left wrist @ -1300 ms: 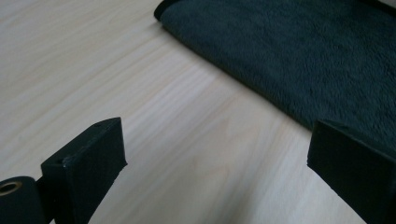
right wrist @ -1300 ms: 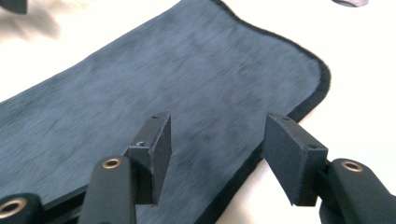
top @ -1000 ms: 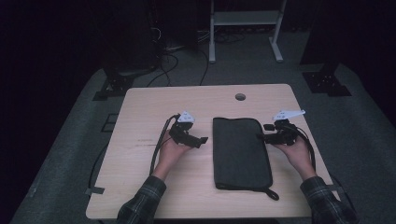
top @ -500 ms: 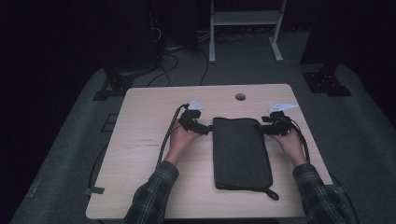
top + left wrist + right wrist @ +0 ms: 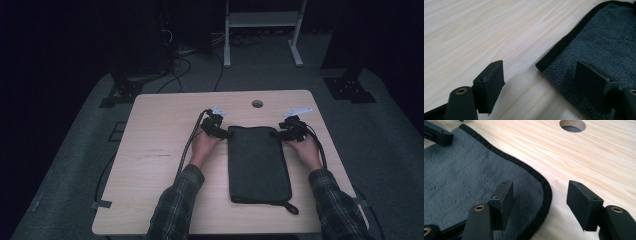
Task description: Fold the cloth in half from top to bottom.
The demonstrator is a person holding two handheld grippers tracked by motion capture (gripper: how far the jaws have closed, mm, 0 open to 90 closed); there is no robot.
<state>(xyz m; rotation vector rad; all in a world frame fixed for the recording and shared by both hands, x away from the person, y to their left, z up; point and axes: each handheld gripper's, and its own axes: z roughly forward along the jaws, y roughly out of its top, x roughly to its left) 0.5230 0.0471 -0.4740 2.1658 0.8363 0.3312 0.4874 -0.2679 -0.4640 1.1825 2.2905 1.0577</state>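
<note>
1. Left gripper straddles the dark fleece cloth's far left corner, jaws apart (just been closing), nothing pinched.
2. Right gripper gapes over the far right corner.
3. Cloth lies flat on the table.

Dim room, grey carpet, pale wooden table, white stand behind
</note>
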